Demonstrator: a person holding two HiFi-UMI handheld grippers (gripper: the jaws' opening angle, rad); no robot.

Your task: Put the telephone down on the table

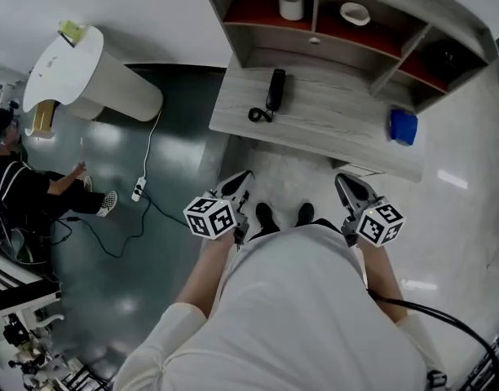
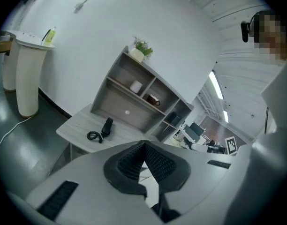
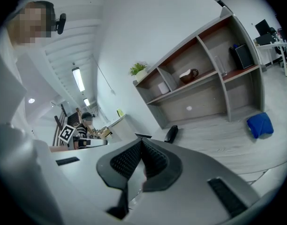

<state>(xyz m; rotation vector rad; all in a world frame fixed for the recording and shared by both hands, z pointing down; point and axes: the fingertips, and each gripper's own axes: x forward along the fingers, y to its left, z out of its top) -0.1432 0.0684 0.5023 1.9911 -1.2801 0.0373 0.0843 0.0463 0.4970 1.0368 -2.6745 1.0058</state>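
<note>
The black telephone handset (image 1: 275, 90) lies on the grey wooden table (image 1: 339, 133), its coiled cord (image 1: 260, 115) curled at its near end. It also shows in the left gripper view as the handset (image 2: 107, 126) and in the right gripper view as the handset (image 3: 171, 134). My left gripper (image 1: 243, 177) and right gripper (image 1: 343, 182) hang close to the person's body, well short of the table's front edge. Both are shut with nothing between the pads, which meet in the left gripper (image 2: 144, 145) view and in the right gripper (image 3: 142, 143) view.
A shelf unit at the table's back holds a white cup (image 1: 291, 3) and a bowl (image 1: 355, 13). A blue cloth (image 1: 403, 126) lies on the table's right. A white cylindrical stand (image 1: 94, 72), a floor cable with power strip (image 1: 139, 189) and a seated person (image 1: 25, 187) are on the left.
</note>
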